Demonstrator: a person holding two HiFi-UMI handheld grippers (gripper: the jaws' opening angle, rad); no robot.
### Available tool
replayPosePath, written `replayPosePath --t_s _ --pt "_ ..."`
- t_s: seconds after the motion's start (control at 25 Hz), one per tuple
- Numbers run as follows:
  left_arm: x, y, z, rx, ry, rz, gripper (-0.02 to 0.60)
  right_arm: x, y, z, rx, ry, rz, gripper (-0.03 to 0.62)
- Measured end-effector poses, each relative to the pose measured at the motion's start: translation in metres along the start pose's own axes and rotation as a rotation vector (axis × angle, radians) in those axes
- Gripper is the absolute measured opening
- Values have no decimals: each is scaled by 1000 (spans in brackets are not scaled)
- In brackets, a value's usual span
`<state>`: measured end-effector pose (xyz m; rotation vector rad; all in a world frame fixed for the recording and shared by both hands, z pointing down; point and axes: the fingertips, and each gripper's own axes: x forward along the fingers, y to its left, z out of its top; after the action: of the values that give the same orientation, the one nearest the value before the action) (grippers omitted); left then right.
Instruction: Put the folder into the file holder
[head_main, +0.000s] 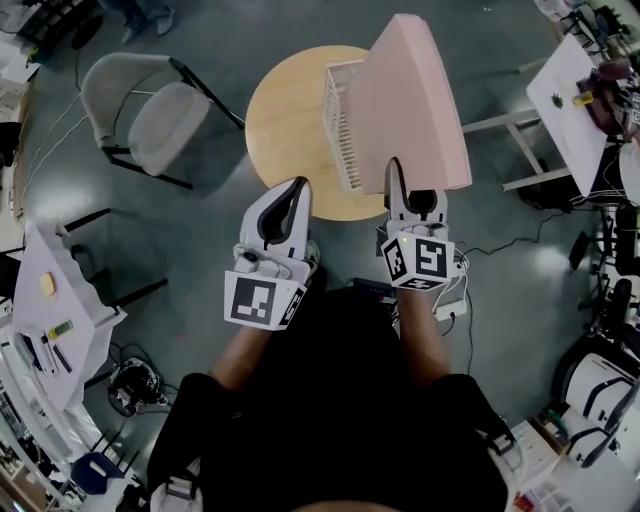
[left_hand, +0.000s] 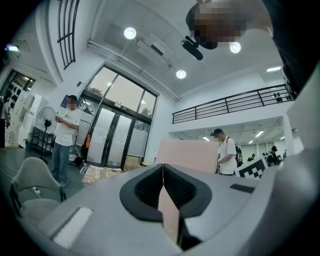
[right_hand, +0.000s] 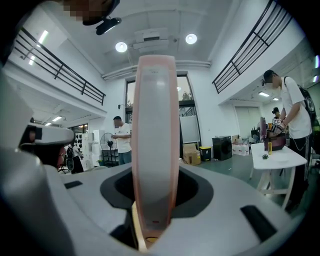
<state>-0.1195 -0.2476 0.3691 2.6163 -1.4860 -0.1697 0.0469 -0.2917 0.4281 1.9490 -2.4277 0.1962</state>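
In the head view my right gripper (head_main: 397, 170) is shut on the near edge of a large pink folder (head_main: 412, 100). It holds the folder upright over the right side of the round wooden table (head_main: 280, 120). A white slatted file holder (head_main: 340, 125) stands on that table, just left of the folder and partly hidden by it. The right gripper view shows the folder (right_hand: 155, 140) edge-on, clamped between the jaws. My left gripper (head_main: 292, 192) hovers at the table's near edge, shut and empty. In its own view the folder (left_hand: 187, 155) appears beyond the closed jaws.
A grey chair (head_main: 150, 115) stands left of the table. White tables (head_main: 570, 100) with small items flank the area on the right and at the left (head_main: 45, 310). Cables lie on the floor. People (left_hand: 65, 137) stand in the hall beyond.
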Motion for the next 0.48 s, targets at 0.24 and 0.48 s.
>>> replayPosePath --t_s 0.24,0.48 --pt "6 3 -1 -3 4 -17 6 12 1 -19 -7 -2 -4 138" --pt "7 7 -5 -19 10 -31 6 22 4 -35 -14 -4 -7 138"
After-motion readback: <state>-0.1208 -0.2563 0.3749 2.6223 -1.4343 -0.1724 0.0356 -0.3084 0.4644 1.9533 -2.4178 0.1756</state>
